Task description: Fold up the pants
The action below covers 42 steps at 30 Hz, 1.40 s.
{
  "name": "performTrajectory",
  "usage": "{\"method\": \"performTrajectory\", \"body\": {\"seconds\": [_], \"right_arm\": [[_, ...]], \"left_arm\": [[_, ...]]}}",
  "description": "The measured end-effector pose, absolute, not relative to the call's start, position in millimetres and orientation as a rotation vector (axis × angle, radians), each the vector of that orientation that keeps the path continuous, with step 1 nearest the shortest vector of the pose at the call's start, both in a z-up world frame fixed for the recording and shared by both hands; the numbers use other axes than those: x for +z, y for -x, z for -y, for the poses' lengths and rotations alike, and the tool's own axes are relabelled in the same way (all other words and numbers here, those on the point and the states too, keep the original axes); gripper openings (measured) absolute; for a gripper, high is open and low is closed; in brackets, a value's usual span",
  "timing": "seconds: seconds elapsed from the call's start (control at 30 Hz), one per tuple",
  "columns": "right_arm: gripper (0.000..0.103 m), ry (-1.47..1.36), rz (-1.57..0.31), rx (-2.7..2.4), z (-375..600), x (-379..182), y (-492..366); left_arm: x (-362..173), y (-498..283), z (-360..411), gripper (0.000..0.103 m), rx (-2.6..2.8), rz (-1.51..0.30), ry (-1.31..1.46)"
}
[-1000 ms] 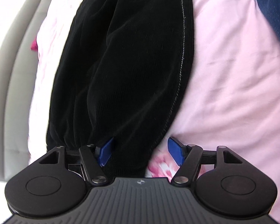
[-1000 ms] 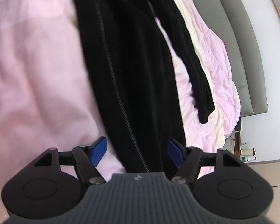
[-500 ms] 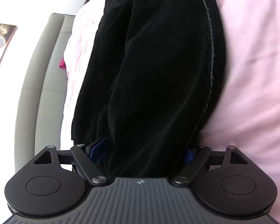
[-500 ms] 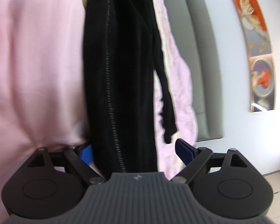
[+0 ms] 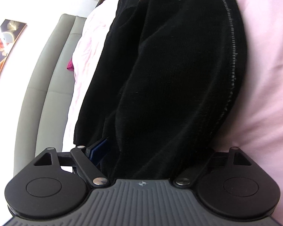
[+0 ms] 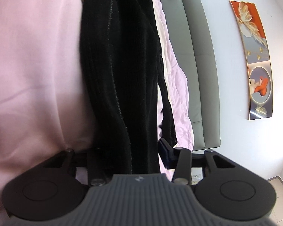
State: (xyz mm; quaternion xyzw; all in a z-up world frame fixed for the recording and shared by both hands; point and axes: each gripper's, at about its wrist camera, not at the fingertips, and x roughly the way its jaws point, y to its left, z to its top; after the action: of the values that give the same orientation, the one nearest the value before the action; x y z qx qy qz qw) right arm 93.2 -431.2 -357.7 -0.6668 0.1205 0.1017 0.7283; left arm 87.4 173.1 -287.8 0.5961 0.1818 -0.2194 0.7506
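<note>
Two grippers are set at the near edge of the black pants (image 5: pixel 169 79), one at each side. Between the fingers of the left gripper (image 5: pixel 151 154) a thick bunch of the black cloth is seen; the jaws have just been closing slightly, yet they stand wide, and only one blue pad (image 5: pixel 98 150) shows at the left, the other being hidden under the fabric — so whether the cloth is pressed cannot be told. At the right gripper (image 6: pixel 126 156) the jaws have just been closing, and the cloth is bracketed closely: the blue pad (image 6: pixel 164 156) on the right is seen at the fabric's edge, the left one is covered, and a grip is judged to be nearly made, though contact cannot be confirmed.

Ahead of both grippers the pants are stretched away in a long band, with a pale stitched seam (image 6: pixel 113 66) running along them, over a pink bedcover (image 5: pixel 264 75). Beyond the band's far side a grey padded headboard (image 6: pixel 198 56) is seen, and a framed picture (image 6: pixel 254 60) on the wall behind it.

The step in hand is judged to be the taking-up of the near end for a fold. For the next move both grips would need to be firm, and the end would have to be lifted evenly — one loose side could let the layers slide apart.
</note>
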Motion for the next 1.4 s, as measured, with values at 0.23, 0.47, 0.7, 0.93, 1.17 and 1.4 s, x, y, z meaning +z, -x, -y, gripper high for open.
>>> {"method": "performTrajectory", "body": {"seconds": [0.23,0.47,0.7,0.93,1.17,1.4], "right_arm": [[0.008,1.39,-0.43,0.306,427.9,-341.9,-101.0],[0.006,1.346,-0.452,0.314,426.6,-306.7,-97.6],[0.005,1.264,-0.511,0.364,437.3,-247.1,-78.8],[0.005,1.289,-0.529,0.453,444.4,-224.9,-20.4],[0.005,1.283,-0.495,0.442,447.1,-193.0,27.1],[0.005,1.296,-0.525,0.444,451.9,-189.3,23.4]], "left_arm": [[-277.3,-75.2,-170.1,0.026,-0.587,-0.511,-1.332],[-218.3,-79.3,-176.3,0.015,-0.609,-0.579,-1.19],[-176.4,-68.0,-175.9,0.013,-0.699,-0.68,-1.125],[-173.8,-25.3,-175.1,0.012,-0.824,-0.747,-1.127],[-144.1,-10.9,-192.4,0.012,-0.854,-0.756,-1.067],[-152.2,-24.5,-194.9,0.012,-0.864,-0.786,-1.014]]}}
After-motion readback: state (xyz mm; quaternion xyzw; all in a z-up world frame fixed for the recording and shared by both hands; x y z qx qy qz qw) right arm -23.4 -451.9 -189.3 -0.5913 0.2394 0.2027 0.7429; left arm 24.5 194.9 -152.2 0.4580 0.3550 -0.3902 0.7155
